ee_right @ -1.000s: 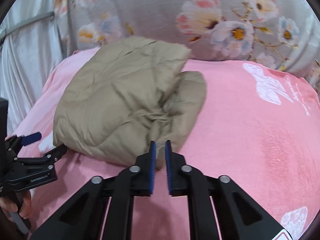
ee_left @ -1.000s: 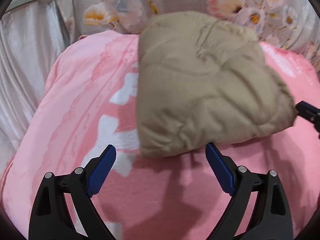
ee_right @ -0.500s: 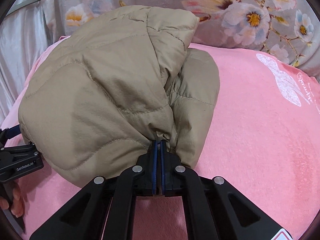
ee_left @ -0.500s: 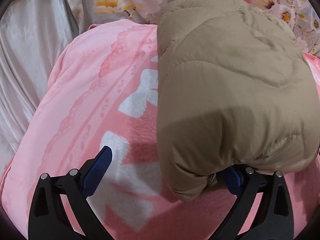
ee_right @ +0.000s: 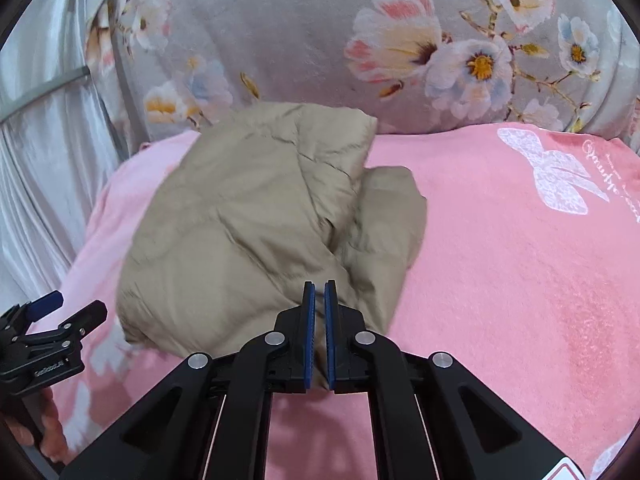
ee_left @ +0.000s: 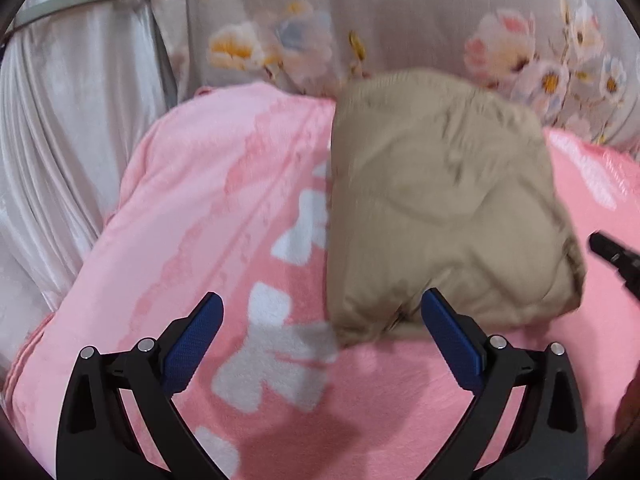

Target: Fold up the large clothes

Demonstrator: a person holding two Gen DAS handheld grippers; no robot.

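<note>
A tan quilted jacket [ee_left: 440, 208] lies folded into a puffy bundle on the pink blanket [ee_left: 200, 220]. My left gripper [ee_left: 320, 298] stands wide open just in front of it; the jacket's near corner sits beside the right pad and nothing is gripped. In the right wrist view the jacket [ee_right: 248, 240] lies left of centre. My right gripper [ee_right: 319, 286] is shut to a thin slit over the jacket's near edge, and I see no fabric pinched. Its tip [ee_left: 612, 256] shows just right of the bundle. The left gripper [ee_right: 52, 320] is low at the left.
The pink blanket [ee_right: 520, 280] with white prints spreads wide to the right of the jacket. A grey floral cushion [ee_right: 320, 40] rises behind it. A pale curtain [ee_left: 60, 140] hangs at the left. A hand [ee_right: 48, 432] holds the left gripper's handle.
Half a second ago both grippers were tight against the jacket, which filled both views. Both have now drawn back from it, and the bundle lies lower on the blanket.
</note>
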